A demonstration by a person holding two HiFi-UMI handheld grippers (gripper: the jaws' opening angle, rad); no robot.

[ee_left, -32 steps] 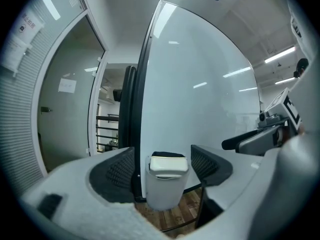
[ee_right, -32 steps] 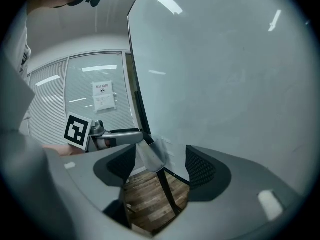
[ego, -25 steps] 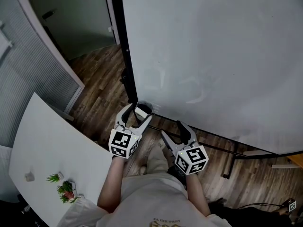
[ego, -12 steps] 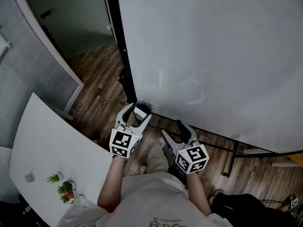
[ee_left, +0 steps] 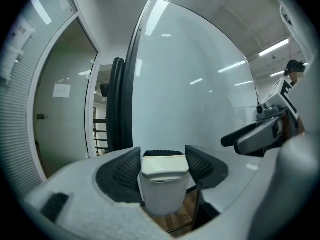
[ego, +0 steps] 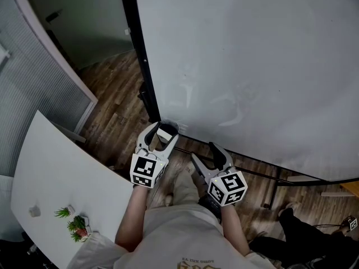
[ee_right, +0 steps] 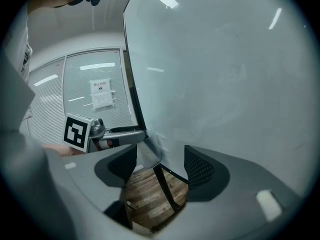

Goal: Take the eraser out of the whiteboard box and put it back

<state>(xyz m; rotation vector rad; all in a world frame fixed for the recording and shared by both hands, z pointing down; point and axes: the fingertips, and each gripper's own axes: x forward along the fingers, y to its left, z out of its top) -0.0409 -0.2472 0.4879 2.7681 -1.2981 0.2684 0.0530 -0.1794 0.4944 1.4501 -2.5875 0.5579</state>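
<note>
eraser [ee_left: 165, 166] upright in box [ee_left: 164, 200] at whiteboard [ego: 252, 66] corner, pinched by left gripper [ego: 161, 134] with jaws just closing; right gripper [ego: 203, 153] gaping, empty. could slip from shallow top-edge pinch, or drag box along.

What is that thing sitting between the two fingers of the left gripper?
The eraser, sitting in the whiteboard box; the left gripper's fingers have just been closing onto it. The left gripper view shows it.

Head view looks steeply down — both gripper views closely face the whiteboard [ego: 252, 66].
</note>
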